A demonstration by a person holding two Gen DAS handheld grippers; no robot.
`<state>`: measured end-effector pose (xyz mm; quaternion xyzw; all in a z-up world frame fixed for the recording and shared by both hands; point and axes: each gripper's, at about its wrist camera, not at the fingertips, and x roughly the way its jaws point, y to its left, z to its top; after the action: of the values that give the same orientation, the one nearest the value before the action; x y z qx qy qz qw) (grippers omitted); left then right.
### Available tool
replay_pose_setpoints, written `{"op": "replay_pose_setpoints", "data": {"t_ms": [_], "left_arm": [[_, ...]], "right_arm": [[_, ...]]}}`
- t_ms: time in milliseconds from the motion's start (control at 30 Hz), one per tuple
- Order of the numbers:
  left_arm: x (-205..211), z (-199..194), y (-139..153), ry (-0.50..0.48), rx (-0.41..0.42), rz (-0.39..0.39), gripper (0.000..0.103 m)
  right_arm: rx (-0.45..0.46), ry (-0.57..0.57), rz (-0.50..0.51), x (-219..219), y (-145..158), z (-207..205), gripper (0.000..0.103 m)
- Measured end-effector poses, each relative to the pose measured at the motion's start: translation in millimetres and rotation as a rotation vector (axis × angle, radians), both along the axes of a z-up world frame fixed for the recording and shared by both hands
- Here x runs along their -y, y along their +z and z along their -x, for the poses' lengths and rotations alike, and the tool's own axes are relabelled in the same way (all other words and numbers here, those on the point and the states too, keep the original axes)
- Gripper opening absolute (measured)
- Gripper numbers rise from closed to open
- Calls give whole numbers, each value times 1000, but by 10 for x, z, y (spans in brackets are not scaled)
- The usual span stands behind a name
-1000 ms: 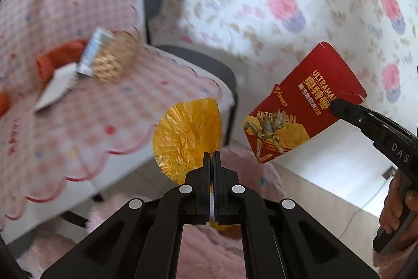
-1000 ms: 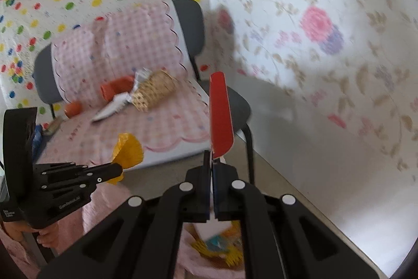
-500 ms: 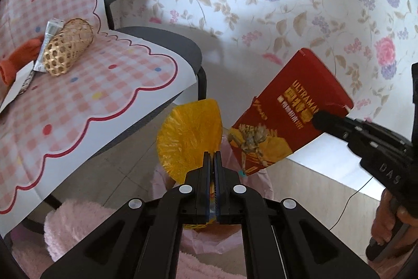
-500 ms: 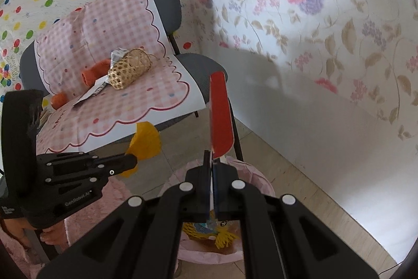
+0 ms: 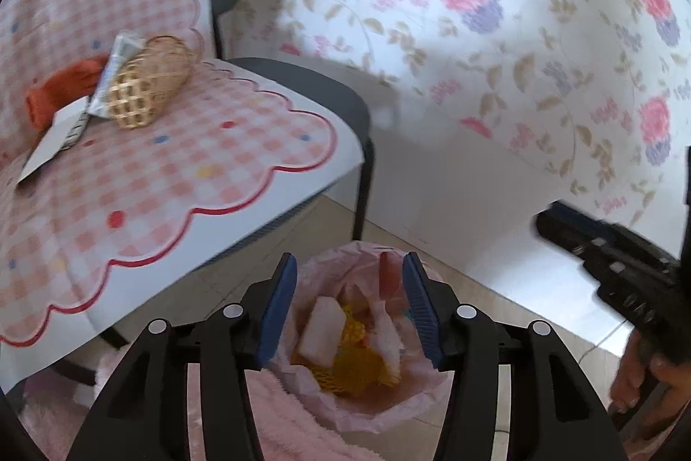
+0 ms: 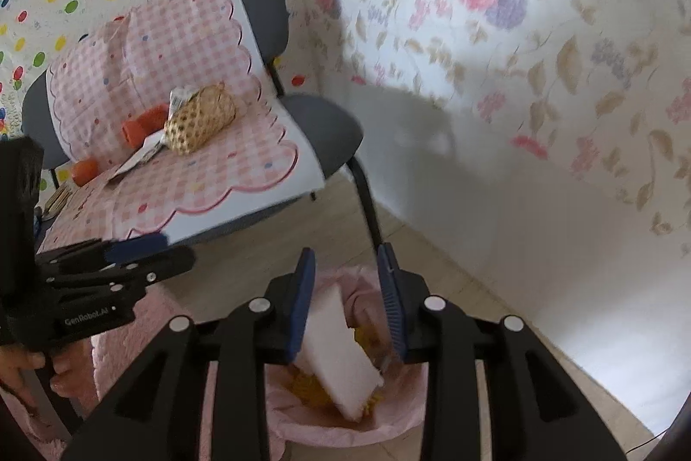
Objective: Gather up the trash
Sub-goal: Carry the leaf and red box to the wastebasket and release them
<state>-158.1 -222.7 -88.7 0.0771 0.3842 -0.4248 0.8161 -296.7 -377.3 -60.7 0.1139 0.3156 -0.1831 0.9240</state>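
At lower centre, the pink-lined trash bin [image 5: 371,405] holds crumpled yellow wrapper [image 5: 358,370] and a flat white-faced packet [image 6: 341,361]. The left gripper [image 5: 350,309] and right gripper [image 6: 345,305] have just been opening, blue ribbed pads parted, nothing between them. A woven basket [image 5: 149,89] lies upper left.

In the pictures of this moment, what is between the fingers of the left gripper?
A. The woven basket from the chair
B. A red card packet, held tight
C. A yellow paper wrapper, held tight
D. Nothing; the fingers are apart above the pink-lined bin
D: the left gripper has its blue pads apart with nothing pressed between them, and through the gap only the pink-lined bin shows below, with yellow trash already inside.
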Motion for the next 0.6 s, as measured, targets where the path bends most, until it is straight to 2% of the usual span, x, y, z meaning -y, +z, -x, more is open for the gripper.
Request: {"op": "replay_pose_setpoints", "data": {"t_ms": [133,333,600], "left_arm": [[-155,-56,24,40,-3,8,53],[-381,-84,112,89,31,-5,53],[-808,-242,289,206,78,-33,55]], "right_arm": [[24,-2,47,-49,181,40,25],[49,47,34,-194,307,-17,25],[51,147,8,-459,324,-424,25]]}}
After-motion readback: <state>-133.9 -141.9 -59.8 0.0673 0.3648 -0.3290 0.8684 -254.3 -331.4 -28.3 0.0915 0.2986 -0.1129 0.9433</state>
